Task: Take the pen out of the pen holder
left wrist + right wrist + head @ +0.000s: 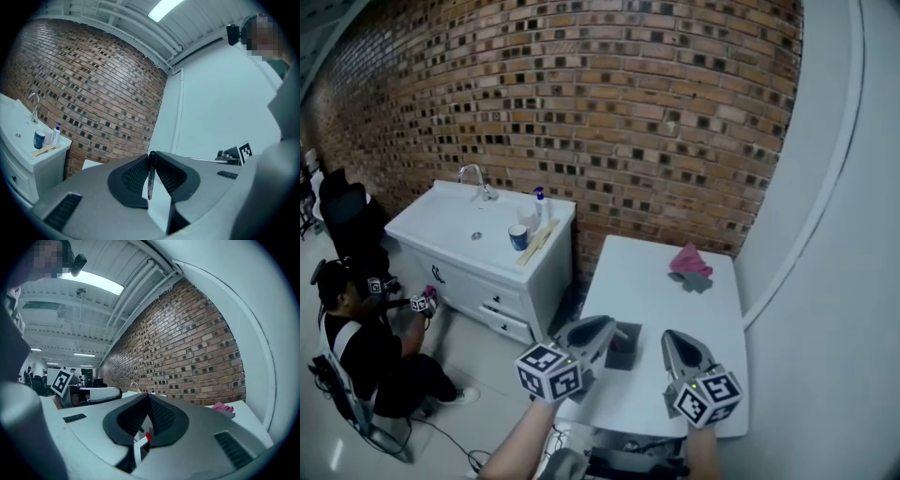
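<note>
Two fingers of the left gripper pinch the pen by the pen holder; the right gripper is closed, empty.

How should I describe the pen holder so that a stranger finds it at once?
Look at the white table beside the brick wall. Near its left edge, by the left claw, stands the pen holder: a small dark square box, unlike the pink cloth at the far end.
</note>
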### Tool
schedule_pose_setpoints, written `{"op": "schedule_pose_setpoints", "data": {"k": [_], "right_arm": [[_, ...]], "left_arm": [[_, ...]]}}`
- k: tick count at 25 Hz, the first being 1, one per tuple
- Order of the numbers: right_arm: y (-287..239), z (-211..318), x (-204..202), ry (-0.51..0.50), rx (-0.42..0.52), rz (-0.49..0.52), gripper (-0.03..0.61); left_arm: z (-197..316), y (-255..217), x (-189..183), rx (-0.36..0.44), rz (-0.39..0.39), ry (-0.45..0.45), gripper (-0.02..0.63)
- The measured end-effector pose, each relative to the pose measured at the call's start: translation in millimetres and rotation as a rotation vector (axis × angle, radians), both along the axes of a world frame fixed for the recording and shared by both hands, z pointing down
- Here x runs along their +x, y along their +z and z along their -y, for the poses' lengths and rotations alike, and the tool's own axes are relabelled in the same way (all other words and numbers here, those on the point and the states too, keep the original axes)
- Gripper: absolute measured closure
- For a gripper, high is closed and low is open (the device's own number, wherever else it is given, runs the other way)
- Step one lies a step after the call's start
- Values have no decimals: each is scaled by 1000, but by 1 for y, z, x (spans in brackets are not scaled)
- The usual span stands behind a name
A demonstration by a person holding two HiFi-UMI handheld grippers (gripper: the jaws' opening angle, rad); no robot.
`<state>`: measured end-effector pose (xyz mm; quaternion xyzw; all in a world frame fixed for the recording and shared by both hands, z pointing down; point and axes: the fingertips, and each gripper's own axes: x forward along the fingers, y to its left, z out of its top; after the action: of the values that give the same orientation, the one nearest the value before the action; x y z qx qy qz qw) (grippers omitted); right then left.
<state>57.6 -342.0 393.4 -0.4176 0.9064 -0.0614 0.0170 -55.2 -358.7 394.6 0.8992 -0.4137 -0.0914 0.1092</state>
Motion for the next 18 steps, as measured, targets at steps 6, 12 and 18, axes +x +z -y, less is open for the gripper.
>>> {"op": "schedule_pose_setpoints", "data": {"k": [6, 12, 18], "right_arm": [[-4, -1, 1, 6, -15, 23, 591], [-7, 1, 2, 4, -22, 25, 591], [0, 3, 2, -10, -14, 33, 591]], "left_arm": [[-1, 3, 1, -8, 2, -1, 557], [-1, 1, 3, -18, 6, 3, 557], [1, 7, 6, -15, 10, 9, 557]]}}
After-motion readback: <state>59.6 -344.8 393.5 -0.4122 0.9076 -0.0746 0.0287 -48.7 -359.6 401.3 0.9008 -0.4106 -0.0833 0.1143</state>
